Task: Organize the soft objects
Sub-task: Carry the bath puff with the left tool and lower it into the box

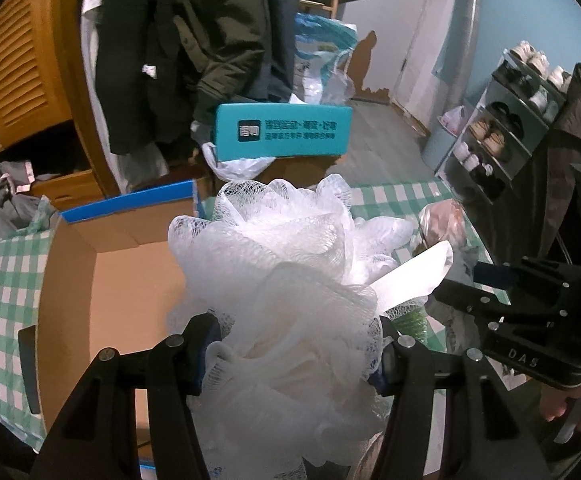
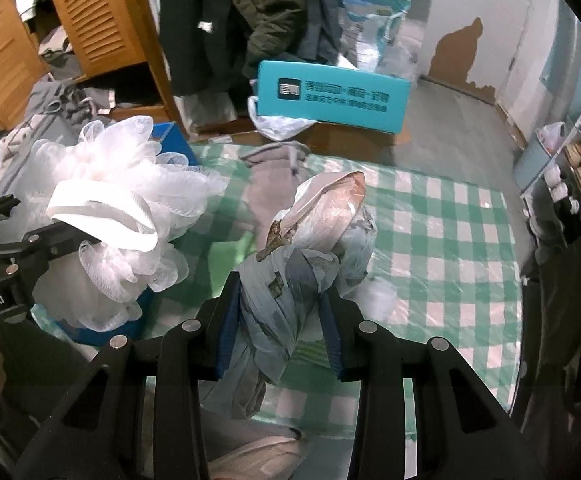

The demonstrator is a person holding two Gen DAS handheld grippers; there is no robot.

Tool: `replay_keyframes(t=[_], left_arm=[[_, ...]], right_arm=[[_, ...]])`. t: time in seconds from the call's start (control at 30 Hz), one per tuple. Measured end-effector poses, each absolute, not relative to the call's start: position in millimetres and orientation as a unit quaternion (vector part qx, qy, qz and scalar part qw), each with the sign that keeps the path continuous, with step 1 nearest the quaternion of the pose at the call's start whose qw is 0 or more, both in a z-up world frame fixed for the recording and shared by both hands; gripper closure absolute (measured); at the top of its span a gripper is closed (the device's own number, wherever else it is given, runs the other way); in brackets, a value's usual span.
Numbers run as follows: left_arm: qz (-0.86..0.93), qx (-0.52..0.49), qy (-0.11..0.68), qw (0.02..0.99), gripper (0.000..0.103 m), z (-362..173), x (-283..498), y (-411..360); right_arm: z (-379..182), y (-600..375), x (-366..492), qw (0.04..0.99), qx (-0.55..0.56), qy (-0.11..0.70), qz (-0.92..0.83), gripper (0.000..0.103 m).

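The open cardboard box (image 1: 102, 280) is sitting at the left on the green-checked surface (image 2: 430, 240), and only the left wrist view is showing its bare brown inside, the right wrist view catching just a blue edge. The white mesh bath pouf (image 1: 278, 280) is bulging frilly and translucent (a white ribbon loop is trailing from it) above the box's near side, the left claw (image 1: 294, 344) clamping it. The right claw (image 2: 278, 312) is squeezing a crumpled bluish plastic-wrapped bundle (image 2: 290, 276) over the cloth, its contents hard to make out.
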State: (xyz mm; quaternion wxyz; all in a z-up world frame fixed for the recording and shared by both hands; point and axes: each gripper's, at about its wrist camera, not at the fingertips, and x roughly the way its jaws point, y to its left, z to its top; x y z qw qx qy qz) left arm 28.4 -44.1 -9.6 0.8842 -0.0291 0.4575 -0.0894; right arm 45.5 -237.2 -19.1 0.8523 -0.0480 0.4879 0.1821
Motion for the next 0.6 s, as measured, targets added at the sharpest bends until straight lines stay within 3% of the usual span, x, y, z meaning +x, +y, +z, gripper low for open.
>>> replay_keyframes(t=[0.6], left_arm=[[-0.034,-0.065,0.452,0.889,0.046,-13,25,39]], right_arm=[[-17,-143,61,0.831,-0.075,0.493,0.246,0.067]])
